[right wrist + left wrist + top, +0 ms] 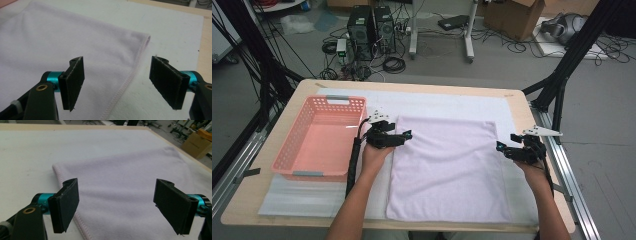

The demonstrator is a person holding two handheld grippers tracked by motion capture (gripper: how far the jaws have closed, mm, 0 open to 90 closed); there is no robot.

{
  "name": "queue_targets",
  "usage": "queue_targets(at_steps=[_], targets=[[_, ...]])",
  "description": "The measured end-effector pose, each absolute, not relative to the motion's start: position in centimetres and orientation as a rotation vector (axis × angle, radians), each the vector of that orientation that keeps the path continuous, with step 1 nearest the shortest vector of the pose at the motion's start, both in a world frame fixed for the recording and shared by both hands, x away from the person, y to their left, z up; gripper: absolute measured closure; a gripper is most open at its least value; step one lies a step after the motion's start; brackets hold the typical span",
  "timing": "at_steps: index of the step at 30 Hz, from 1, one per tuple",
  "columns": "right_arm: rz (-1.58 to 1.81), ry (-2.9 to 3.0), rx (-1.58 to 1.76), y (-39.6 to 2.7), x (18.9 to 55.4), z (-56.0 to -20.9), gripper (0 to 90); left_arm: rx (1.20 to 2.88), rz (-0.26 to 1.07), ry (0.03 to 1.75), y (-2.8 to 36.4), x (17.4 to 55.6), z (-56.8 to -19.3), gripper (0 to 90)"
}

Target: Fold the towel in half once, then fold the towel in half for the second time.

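A pale lilac towel (447,170) lies flat on the white mat (437,102) in the middle of the table. My left gripper (407,135) hovers at the towel's left edge, close to its far left corner, with its jaws wide apart and nothing between them. In the left gripper view the towel (125,175) spreads out below the open gripper (117,205), and its hem passes under the left jaw. My right gripper (502,147) is open at the towel's right edge near the far right corner. In the right gripper view the hemmed edge of the towel (62,45) runs beneath the empty gripper (117,82).
A pink plastic basket (292,145) stands empty on the left of the table, just beside my left hand. The wooden table edge (522,115) is close behind my right gripper. Computers, cables and boxes sit on the floor beyond the table.
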State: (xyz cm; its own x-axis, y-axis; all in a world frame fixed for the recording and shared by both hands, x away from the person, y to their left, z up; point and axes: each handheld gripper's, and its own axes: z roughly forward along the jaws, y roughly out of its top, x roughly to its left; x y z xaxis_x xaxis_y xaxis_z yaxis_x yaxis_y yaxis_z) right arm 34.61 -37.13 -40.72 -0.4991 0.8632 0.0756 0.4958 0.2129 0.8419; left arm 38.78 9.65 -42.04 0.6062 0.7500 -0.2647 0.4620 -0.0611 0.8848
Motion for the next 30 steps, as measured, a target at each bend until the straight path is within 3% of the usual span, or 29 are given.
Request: queue_targets(at_steps=[15, 19, 30], targets=[[1.305, 2.082, 1.133, -36.4, 32.8, -40.5, 22.1, 1.686, 0.309, 0.838, 9.9, 36.0, -42.7, 25.3], [1.29, 2.087, 1.142, -36.4, 32.8, -40.6, 21.9, 1.728, 0.387, 0.787, 10.0, 35.6, -43.2, 21.5], [1.269, 2.093, 1.161, -36.3, 33.6, -40.7, 21.6, 1.684, 0.362, 0.857, 10.4, 36.8, -42.6, 16.8]])
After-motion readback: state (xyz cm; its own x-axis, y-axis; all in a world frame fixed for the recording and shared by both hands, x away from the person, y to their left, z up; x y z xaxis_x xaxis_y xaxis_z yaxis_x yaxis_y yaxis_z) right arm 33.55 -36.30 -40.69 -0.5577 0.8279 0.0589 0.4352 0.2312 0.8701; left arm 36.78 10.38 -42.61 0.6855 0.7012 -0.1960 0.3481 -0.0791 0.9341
